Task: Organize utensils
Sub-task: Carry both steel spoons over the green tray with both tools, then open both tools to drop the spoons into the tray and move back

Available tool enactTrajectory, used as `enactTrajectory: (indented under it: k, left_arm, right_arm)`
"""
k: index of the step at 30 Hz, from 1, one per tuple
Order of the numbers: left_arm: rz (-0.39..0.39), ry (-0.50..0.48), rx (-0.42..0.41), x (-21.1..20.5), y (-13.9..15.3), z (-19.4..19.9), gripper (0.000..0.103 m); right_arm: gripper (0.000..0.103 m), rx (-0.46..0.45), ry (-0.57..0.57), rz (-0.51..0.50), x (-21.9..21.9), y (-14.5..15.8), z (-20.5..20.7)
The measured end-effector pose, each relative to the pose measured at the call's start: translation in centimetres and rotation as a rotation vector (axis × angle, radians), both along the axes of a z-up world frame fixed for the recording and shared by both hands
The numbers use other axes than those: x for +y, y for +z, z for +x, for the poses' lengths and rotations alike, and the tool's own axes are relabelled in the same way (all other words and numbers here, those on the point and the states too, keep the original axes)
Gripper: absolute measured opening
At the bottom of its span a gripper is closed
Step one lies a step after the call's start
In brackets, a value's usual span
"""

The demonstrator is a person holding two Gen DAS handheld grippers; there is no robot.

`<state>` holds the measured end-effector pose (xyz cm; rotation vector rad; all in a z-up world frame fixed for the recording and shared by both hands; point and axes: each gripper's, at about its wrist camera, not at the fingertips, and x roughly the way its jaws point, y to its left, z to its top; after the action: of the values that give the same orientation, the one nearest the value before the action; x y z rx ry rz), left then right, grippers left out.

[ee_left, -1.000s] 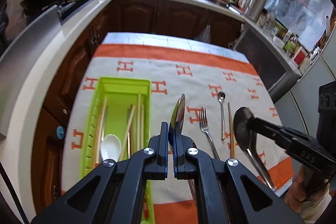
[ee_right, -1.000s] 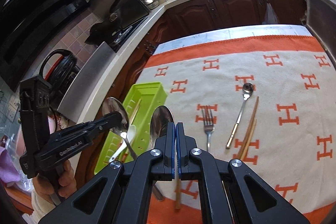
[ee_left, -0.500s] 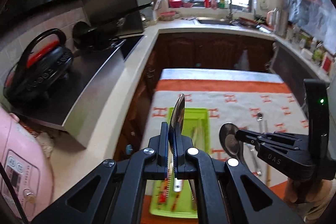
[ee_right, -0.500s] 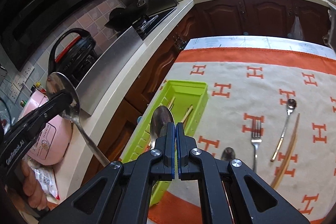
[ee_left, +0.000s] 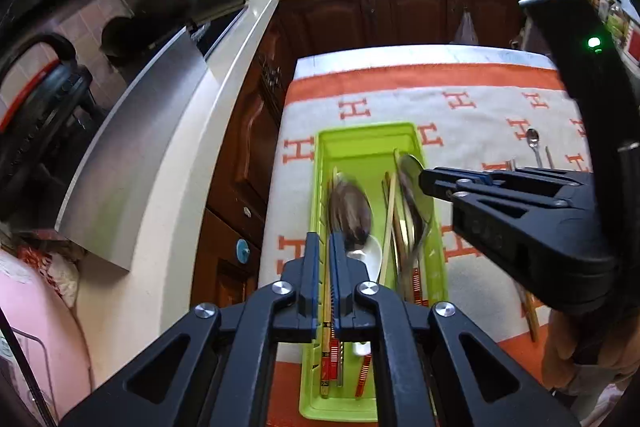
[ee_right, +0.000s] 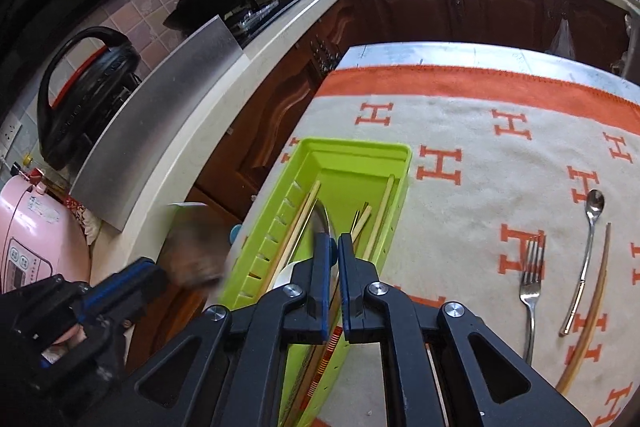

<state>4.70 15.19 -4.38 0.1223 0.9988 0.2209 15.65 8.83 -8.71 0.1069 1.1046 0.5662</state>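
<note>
Utensils occupy two places: most lie in a green tray, and three remain on the cloth to its right.

1. Surface point(ee_right: 440, 53): a table beside the kitchen cabinets. It is covered by a cream cloth point(ee_right: 480, 155) with orange borders and orange H marks.
2. Green tray point(ee_left: 368, 135): a long slotted container lying on the left part of the cloth, close to its left edge.
3. Left tongs point(ee_left: 324, 241): positioned over the near left part of the tray and pointing steeply down. The jaws are opening, and a narrow gap shows between the blue pads. No utensil is pressed between them.
4. Right tongs point(ee_right: 334, 241): positioned over the right half of the tray, also pointing down. The jaws are opening, the pads stand apart, and nothing is clamped.
5. Large metal spoon point(ee_left: 350, 207): motion-blurred, just ahead of the left fingertips, over the left side of the tray.
6. Second large metal spoon point(ee_left: 416, 187): on the tray's right side, its bowl at the tip of the right tongs.
7. Tray contents: several wooden chopsticks point(ee_right: 380, 215) lying lengthwise and a white spoon point(ee_left: 370, 255).
8. On the cloth, well apart from the tray: a fork point(ee_right: 532, 267), a small spoon point(ee_right: 594, 205) and a single chopstick point(ee_right: 588, 323), lying roughly parallel.
</note>
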Motion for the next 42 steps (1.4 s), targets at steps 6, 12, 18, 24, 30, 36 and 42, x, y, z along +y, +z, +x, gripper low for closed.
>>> enactTrajectory:
  k: [6, 12, 18, 24, 30, 36, 42]
  left_arm:
    - [-0.053, 0.051, 0.005, 1.5, -0.8, 0.5, 0.007]
    - [-0.101, 0.056, 0.008, 1.1, -1.2, 0.6, 0.009]
    - [-0.177, 0.035, 0.013, -0.5, -1.4, 0.7, 0.017]
    - [-0.209, -0.03, 0.038, -4.1, -2.2, 1.6, 0.022]
    - [-0.265, -0.106, 0.067, -8.1, -3.0, 2.8, 0.022]
    - [-0.348, -0.106, 0.143, -11.3, -6.1, 3.7, 0.022]
    - [-0.317, -0.029, 0.154, -13.6, -8.7, 2.7, 0.022]
  right_arm:
    - [0.007, -0.028, 0.016, -0.001, -1.1, 0.1, 0.2]
    - [0.007, -0.03, 0.004, -0.036, -4.6, 0.6, -0.3]
    - [0.007, -0.012, -0.047, -0.057, -10.5, 0.7, -0.7]
    - [0.007, -0.003, -0.111, -0.068, -17.4, 1.0, -1.8]
    - [0.007, 0.017, -0.169, -0.052, -22.7, 1.1, -2.2]
    - [0.007, 0.04, -0.195, -0.034, -25.2, 0.0, -2.6]
    - [0.007, 0.076, -0.186, -0.029, -25.3, -2.1, -3.0]
